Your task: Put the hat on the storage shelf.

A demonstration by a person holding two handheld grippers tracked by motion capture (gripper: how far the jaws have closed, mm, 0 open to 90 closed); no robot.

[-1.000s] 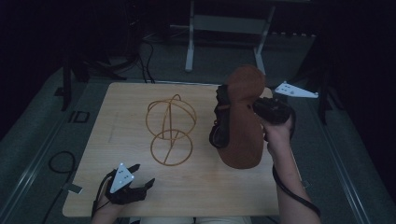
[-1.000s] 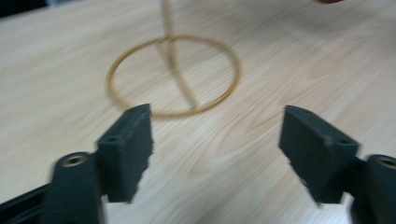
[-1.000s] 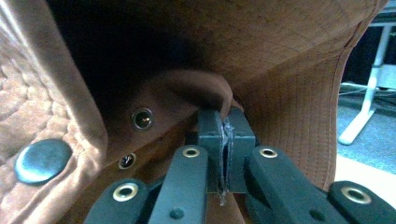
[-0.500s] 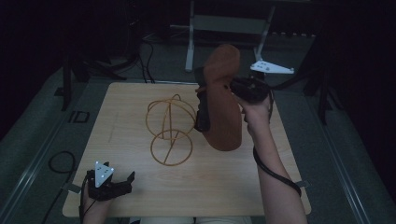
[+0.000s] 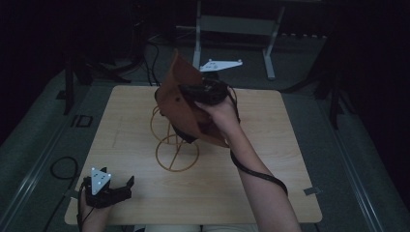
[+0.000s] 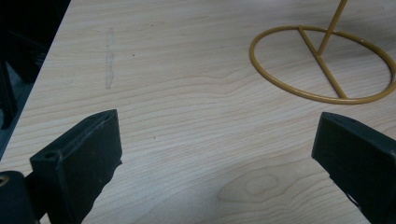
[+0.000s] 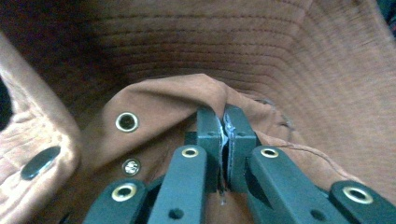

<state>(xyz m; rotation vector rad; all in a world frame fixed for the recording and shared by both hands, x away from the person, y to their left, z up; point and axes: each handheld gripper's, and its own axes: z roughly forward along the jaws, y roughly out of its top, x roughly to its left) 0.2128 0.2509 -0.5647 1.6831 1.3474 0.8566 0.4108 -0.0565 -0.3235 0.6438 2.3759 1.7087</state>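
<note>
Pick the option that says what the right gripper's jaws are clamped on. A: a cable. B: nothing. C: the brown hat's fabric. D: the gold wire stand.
C: in the right gripper view the right gripper has its jaws pinched shut on a fold of the brown hat.

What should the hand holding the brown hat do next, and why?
Probably lower the brown hat a little onto the top of the gold wire stand. The right gripper is shut on the hat's fabric and holds it just above the stand, tilted. The left gripper rests open near the table edge.
</note>
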